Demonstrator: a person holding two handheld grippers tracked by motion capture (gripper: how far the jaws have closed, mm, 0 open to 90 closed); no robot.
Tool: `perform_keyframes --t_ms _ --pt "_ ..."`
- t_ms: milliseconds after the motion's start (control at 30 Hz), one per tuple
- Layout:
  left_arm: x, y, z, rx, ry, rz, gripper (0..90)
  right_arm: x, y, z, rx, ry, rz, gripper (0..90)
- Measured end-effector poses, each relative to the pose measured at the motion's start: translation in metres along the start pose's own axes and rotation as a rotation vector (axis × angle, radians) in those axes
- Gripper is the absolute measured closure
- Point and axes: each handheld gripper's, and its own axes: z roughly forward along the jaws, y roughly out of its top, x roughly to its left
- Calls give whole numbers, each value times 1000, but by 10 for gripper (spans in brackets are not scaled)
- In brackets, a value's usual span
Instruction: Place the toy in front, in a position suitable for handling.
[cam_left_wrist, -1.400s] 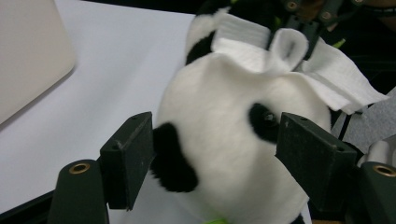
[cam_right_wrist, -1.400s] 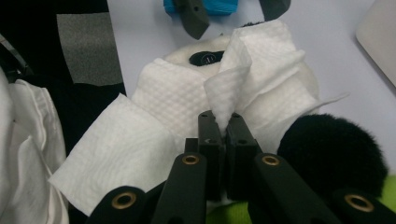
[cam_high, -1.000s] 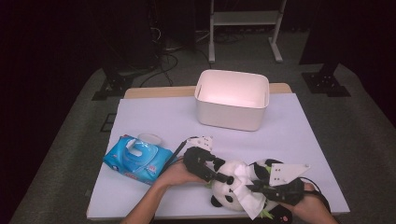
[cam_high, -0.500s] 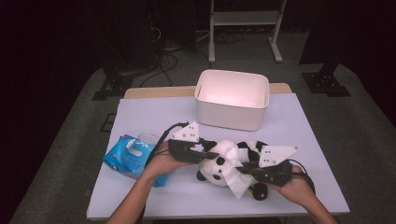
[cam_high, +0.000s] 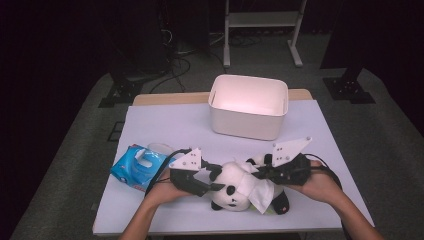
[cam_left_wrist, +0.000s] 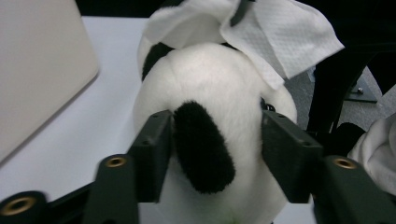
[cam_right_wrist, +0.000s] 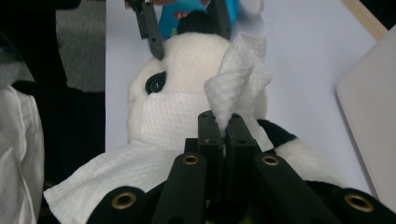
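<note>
Pinching a white paper tissue (cam_right_wrist: 233, 100) between fully closed jaws, the right gripper (cam_right_wrist: 223, 128) is lying at the body end of a plush panda (cam_high: 235, 184), with the tissue draping over the toy's face and chest. The left gripper (cam_left_wrist: 215, 144) is sitting at the opposite end, its jaws standing on either side of the panda's head at a black ear (cam_left_wrist: 203, 147); they have just been opening, and the pads appear beside the plush rather than pressing into it, though contact on the far side is hard to confirm. The panda is lying on its back on the white table (cam_high: 165, 125), long axis running left to right between the two tools, so any wiping stroke is travelling along that axis toward the left gripper. A white bin (cam_high: 248, 106) is standing well behind, and a blue wipes pack (cam_high: 138, 166) is lying just left of the left hand (cam_high: 165, 187). The panda's lower legs are being partly covered by the tissue and the right gripper.
</note>
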Motion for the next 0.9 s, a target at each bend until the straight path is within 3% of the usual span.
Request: perform_keyframes --t_ms 133,200,233,267,333,400,600,733,833,900 --pt "5 -1 9 32 -14 -88 249 5 0 4 17 7 3 865" --pt "6 0 15 48 -32 -112 204 5 0 3 8 17 2 865" --pt "5 0 16 49 -29 -103 226 6 0 2 1 20 0 865" --pt "4 2 16 46 -19 -59 289 6 0 1 -6 17 0 865" --pt "2 5 15 37 -14 -9 419 3 2 -5 -41 15 10 865" --pt "4 10 15 54 6 38 490 -3 5 -12 -77 -2 18 865" --pt "18 18 13 68 -4 136 517 -21 10 -37 -104 -80 17 864" --pt "25 20 6 39 0 163 516 -27 5 -46 -73 -132 11 864" --pt "24 16 8 29 -2 178 506 -27 -4 -36 -42 -106 16 863" --pt "23 13 10 15 -4 162 481 -24 -10 -25 3 -85 3 863"
